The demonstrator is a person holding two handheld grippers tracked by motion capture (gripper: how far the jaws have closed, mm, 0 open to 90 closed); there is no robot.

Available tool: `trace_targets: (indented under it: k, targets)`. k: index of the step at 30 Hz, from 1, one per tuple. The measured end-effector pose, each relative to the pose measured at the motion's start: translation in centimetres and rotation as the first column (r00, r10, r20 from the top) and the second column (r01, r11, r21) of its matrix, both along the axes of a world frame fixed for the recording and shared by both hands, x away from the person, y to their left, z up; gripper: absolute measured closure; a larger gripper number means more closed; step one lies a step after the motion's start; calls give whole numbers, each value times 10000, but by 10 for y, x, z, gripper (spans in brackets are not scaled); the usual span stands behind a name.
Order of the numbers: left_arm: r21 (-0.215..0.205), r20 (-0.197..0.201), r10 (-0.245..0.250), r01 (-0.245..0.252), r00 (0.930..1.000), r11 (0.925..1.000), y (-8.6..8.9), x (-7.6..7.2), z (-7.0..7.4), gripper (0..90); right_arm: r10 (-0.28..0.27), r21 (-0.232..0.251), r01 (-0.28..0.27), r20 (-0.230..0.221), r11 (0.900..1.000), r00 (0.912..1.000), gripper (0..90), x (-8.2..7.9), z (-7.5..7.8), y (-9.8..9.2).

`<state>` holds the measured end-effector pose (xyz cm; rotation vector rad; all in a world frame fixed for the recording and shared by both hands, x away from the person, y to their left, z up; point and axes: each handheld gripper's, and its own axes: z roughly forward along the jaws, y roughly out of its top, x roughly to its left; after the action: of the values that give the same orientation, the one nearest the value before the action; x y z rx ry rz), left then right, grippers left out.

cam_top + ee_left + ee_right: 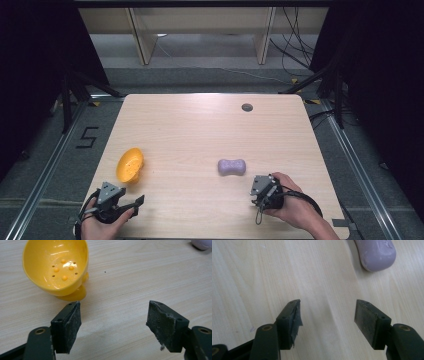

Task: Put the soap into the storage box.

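In the high view, a pale wooden bench (210, 135) is seen with a gripper held in each hand at its near edge. The left gripper (131, 204) is held at the near left corner, its jaws spread apart and nothing between them. Just beyond it a yellow cup (130, 164) lies tipped on its side. The right gripper (256, 196) is held at the near right, gripped by the right hand (295, 205); the gap of its jaws cannot be judged from here. A purple soap (232, 166) lies on the bench just beyond it, apart from the jaws. A small dark disc (247, 107) is set in the bench near the far edge.

In the left gripper view, the jaws are seen wide open above bare wood, touching nothing. The cup (56, 267) lies just beyond the left jaw, its mouth turned toward the camera. Inside it are small holes and raised yellow dots; nothing else is held in it. An edge of the soap (203, 243) is seen at the top right corner.

In the right gripper view, the jaws are wide open over bare wood, with nothing held. The soap (375, 253) lies ahead and to the right, apart from both jaws.
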<state>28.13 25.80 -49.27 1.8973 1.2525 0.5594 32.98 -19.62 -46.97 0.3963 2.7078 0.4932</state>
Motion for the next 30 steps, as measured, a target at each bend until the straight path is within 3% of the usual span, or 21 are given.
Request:
trace_targets:
  k: [1,3,4,7,9,10,12,15,16,17,18,20,21,22,23,24,25,27,28,29,30]
  targets:
    - [-12,-35,179,-179,9998,9998,-1,-1,-1,266,193,-119,-192,50,9997,9998,408,2,1,1]
    - [-52,-7,155,-155,9999,9999,-2,0,-1,266,71,-12,-71,-206,10000,9998,418,1,2,3]
    - [36,-123,222,-221,9997,9997,-5,-2,1,265,507,-126,-509,-199,9986,9985,447,6,6,8]
    - [184,44,-118,117,9999,9998,-3,0,0,264,878,-342,-881,-109,9955,9961,478,16,13,15]
    - [92,-48,57,-57,10000,9999,-4,-1,0,265,778,-381,-785,-207,9962,9968,485,19,16,18]
    - [-52,28,40,-40,10000,10000,-4,-1,0,265,932,-501,-942,-215,9943,9954,494,28,20,25]
    - [54,90,-52,51,9999,10000,-2,0,0,266,1430,-868,-1430,-69,9859,9897,496,41,24,32]
    - [-30,-81,214,-214,9997,9998,-3,-2,0,265,1292,-1043,-1302,-164,9860,9915,493,50,27,39]
    - [-24,-36,179,-179,9998,9998,-3,-1,0,266,1722,-1286,-1725,-140,9766,9850,488,61,28,45]
    - [-76,-8,150,-150,9999,9999,-2,-1,0,266,1217,-1391,-1240,-248,9825,9923,484,61,29,46]
    - [-171,53,42,-41,10000,9998,-2,0,-1,266,1045,-1523,-1092,-387,9823,9938,479,64,30,48]
    - [-187,2,192,-192,9998,9996,-3,-1,-1,266,1144,-1583,-1194,-398,9802,9926,471,69,30,50]
    - [-3,152,-90,90,9998,10000,-1,1,-2,266,1306,-1667,-1408,-704,9759,9889,456,79,30,54]
    - [-55,-132,264,-264,9996,9996,-3,-2,-1,266,1171,-1770,-1279,-702,9759,9906,457,82,30,56]
    - [-190,-87,147,-148,9999,9997,-3,-1,-2,267,1595,-1934,-1677,-572,9667,9855,457,87,30,58]
    - [-155,8,4,-4,10000,9999,-3,0,-2,268,1243,-1890,-1362,-737,9725,9895,456,89,29,59]
    - [-155,8,4,-4,10000,9999,-3,0,-2,269,1601,-1925,-1700,-659,9665,9849,454,93,29,60]
    - [-37,-122,236,-237,9996,9997,-4,-2,0,270,1296,-1857,-1447,-909,9719,9874,450,98,27,63]
    - [23,133,-132,132,9998,9999,-2,0,0,270,1544,-1825,-1694,-936,9685,9836,443,102,26,64]
    - [4,59,-13,13,10000,10000,-3,0,0,271,1311,-1904,-1509,-1125,9700,9850,438,102,25,66]
    - [-39,57,9,-8,10000,10000,-3,0,0,271,1496,-1944,-1710,-1200,9659,9814,437,105,23,67]
